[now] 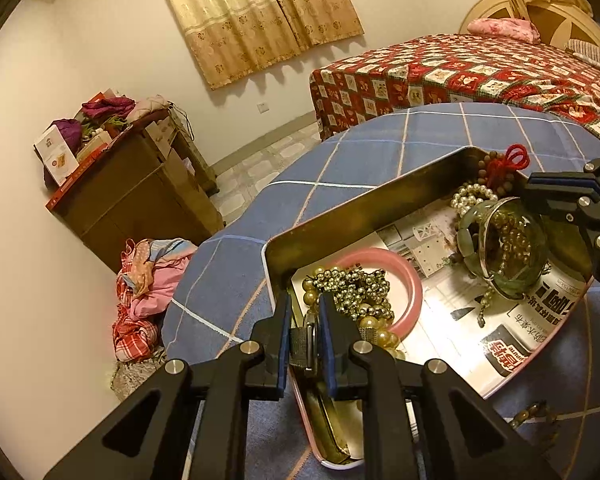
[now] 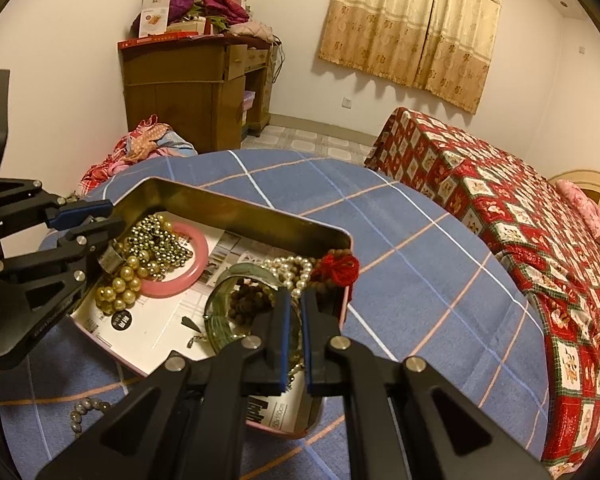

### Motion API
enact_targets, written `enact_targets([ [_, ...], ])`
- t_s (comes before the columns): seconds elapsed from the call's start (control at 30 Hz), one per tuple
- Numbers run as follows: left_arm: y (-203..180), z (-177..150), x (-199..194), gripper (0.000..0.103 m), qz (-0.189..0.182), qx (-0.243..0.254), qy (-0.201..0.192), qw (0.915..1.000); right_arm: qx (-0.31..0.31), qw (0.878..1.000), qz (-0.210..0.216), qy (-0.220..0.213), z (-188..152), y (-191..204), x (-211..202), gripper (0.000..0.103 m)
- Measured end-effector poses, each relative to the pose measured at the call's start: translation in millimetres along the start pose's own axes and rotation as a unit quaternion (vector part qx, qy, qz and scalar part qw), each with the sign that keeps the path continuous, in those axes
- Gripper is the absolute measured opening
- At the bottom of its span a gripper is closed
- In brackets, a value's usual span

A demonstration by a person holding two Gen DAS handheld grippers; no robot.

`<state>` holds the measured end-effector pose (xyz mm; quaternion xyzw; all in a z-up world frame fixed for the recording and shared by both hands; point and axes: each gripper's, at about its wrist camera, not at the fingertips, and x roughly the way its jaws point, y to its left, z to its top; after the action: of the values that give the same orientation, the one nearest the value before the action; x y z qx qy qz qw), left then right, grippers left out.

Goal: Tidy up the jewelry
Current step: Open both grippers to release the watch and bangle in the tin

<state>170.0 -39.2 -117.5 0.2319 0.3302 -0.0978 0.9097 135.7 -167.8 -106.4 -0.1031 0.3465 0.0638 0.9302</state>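
The left hand-held gripper (image 1: 304, 330) pinches a small silvery clasp (image 1: 309, 336) at the near corner of the open metal tin (image 1: 340, 208) on the blue checked counter (image 1: 340, 152). The right hand-held gripper (image 2: 294, 334), jaws nearly together, pinches the rim of a green bangle (image 2: 220, 320) inside the tin, beside a pink bangle (image 2: 198, 268) and gold bead strands (image 2: 156, 240).

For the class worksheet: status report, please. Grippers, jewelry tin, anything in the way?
Left gripper shut on silver band. Right gripper shut on green bangle. Both inside tin. Pearls and beads tangled around both.
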Motion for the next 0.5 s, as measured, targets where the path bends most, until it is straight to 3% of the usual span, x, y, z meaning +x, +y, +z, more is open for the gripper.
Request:
enact_targets([
  [0.13,-0.1,0.3,0.8,0.017,0.002,0.004,0.003,1.0000,-0.002,1.000,0.001,0.002,0.9,-0.4,1.6,0.008],
  [0.2,-0.2,0.1,0.8,0.028,0.006,0.006,0.002,1.0000,-0.005,1.000,0.000,0.002,1.9,0.5,2.9,0.013],
  [0.27,-0.1,0.6,-1.2,0.056,0.016,0.005,-0.005,0.9998,-0.007,1.000,-0.002,0.001,1.8,-0.2,3.1,0.030],
  [0.3,0.9,0.7,-2.7,0.063,0.019,0.005,-0.011,0.9997,-0.007,1.000,-0.003,-0.001,1.8,-0.5,2.1,0.034],
  [0.5,0.0,2.8,-2.6,0.063,0.023,0.010,-0.011,0.9996,-0.004,1.000,0.000,-0.001,0.8,-4.5,1.9,0.038],
])
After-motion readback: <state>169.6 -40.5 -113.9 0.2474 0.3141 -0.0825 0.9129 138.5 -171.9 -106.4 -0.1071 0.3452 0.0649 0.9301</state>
